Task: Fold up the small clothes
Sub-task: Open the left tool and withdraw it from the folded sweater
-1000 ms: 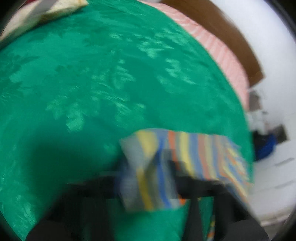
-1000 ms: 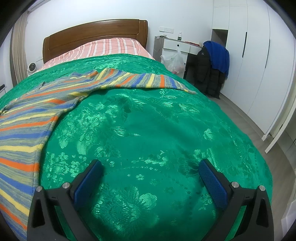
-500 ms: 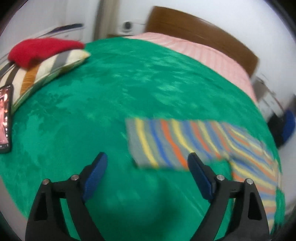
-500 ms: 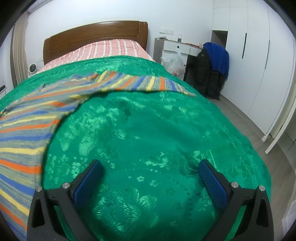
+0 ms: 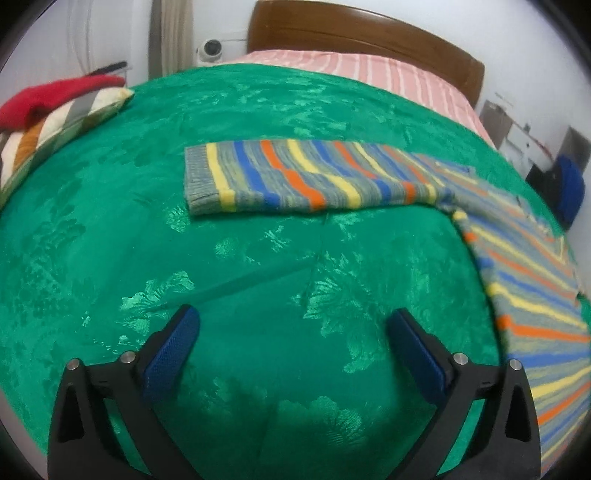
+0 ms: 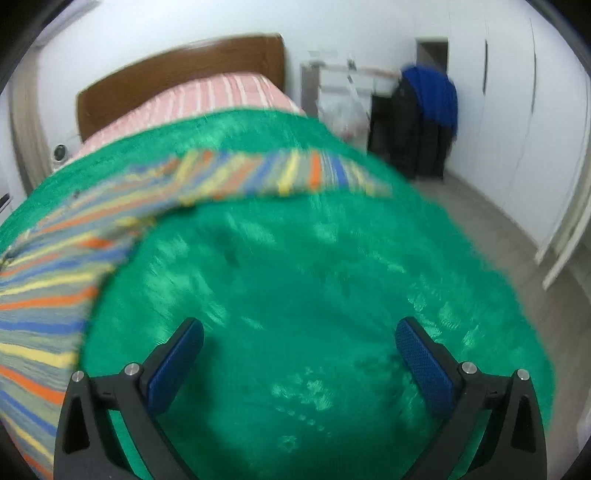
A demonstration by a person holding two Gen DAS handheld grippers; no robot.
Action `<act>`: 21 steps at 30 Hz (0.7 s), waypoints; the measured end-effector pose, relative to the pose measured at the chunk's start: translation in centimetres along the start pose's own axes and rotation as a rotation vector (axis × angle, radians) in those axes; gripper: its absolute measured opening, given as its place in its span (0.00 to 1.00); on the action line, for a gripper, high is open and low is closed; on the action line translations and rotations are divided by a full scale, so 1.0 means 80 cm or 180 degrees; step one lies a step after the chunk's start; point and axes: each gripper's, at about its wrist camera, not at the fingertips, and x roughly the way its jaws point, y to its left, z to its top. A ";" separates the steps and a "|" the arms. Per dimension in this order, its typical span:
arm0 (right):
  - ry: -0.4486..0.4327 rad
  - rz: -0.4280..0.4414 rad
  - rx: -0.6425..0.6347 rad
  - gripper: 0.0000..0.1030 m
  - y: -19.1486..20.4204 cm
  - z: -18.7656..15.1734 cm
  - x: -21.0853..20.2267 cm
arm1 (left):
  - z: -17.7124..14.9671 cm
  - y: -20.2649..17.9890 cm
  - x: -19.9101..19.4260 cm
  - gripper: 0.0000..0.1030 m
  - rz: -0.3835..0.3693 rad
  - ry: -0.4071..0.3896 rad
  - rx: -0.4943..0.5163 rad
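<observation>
A striped knit sweater (image 5: 509,236) in grey, blue, yellow and orange lies flat on the green bedspread (image 5: 258,280). One sleeve (image 5: 295,177) is stretched out to the left in the left wrist view. My left gripper (image 5: 293,332) is open and empty, held above the bedspread below that sleeve. In the right wrist view the sweater (image 6: 48,280) lies at the left with its other sleeve (image 6: 288,177) stretched right. My right gripper (image 6: 299,339) is open and empty over bare bedspread (image 6: 314,277).
A striped cushion (image 5: 55,125) with a red garment (image 5: 48,96) on it lies at the bed's left edge. A pink striped sheet (image 5: 369,70) and wooden headboard (image 5: 369,33) are at the far end. A chair with dark and blue jackets (image 6: 424,114) stands beside white wardrobes (image 6: 517,110).
My left gripper let go of the sleeve, opened, and drew back; the sleeve now lies flat. My right gripper stayed open and its view has shifted with motion blur.
</observation>
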 end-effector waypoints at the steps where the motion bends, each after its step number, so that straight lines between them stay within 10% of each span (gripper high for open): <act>1: -0.0074 -0.0006 -0.0020 1.00 0.001 -0.005 0.002 | -0.001 -0.002 0.001 0.99 0.0030 -0.0011 0.0034; 21: -0.0327 -0.0007 -0.0052 1.00 0.002 -0.023 0.003 | -0.015 -0.011 -0.002 1.00 0.0180 -0.0120 0.0128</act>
